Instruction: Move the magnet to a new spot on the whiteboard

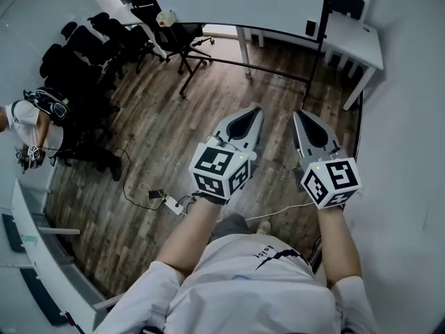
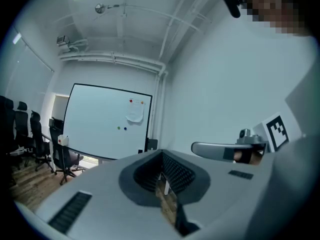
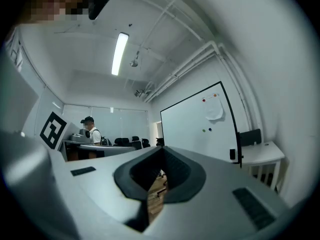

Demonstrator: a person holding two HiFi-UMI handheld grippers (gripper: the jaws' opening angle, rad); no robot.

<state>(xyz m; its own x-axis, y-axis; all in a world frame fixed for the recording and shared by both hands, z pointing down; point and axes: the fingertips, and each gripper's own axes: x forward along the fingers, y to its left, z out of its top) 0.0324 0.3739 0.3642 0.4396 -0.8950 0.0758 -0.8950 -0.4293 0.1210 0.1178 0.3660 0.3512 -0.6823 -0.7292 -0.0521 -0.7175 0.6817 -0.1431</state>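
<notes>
The person stands well back from the rolling whiteboard (image 1: 229, 2), with a stretch of wood floor (image 1: 208, 96) between them and its stand, so this looks like the approach step and nothing on the board has been touched yet. The left gripper (image 1: 256, 110) and the right gripper (image 1: 300, 115) are held out level, side by side, pointing at the board. Each one has its jaws brought together at the tips with nothing between them; only floor shows through the slit behind. From the left gripper view the board carries four small magnets: a red magnet (image 2: 131, 101) and an orange magnet (image 2: 142, 102) near the top pinning a sheet of paper (image 2: 135, 113), and lower down a green magnet (image 2: 118, 128) just beside a blue magnet (image 2: 125, 129). I cannot tell which one is meant, though the green and blue pair hold nothing and seem the easier pick. Office chairs (image 1: 90, 47) crowd the left side of the room, where another person (image 1: 28, 127) stands, and a white table (image 1: 354, 37) sits just right of the board. Next, I would expect a walk forward until the board is in reach, one gripper opening to straddle a magnet, then closing on its rim to pull it off. The magnets are small and flat against the board, so the jaws will need careful lining up.
</notes>
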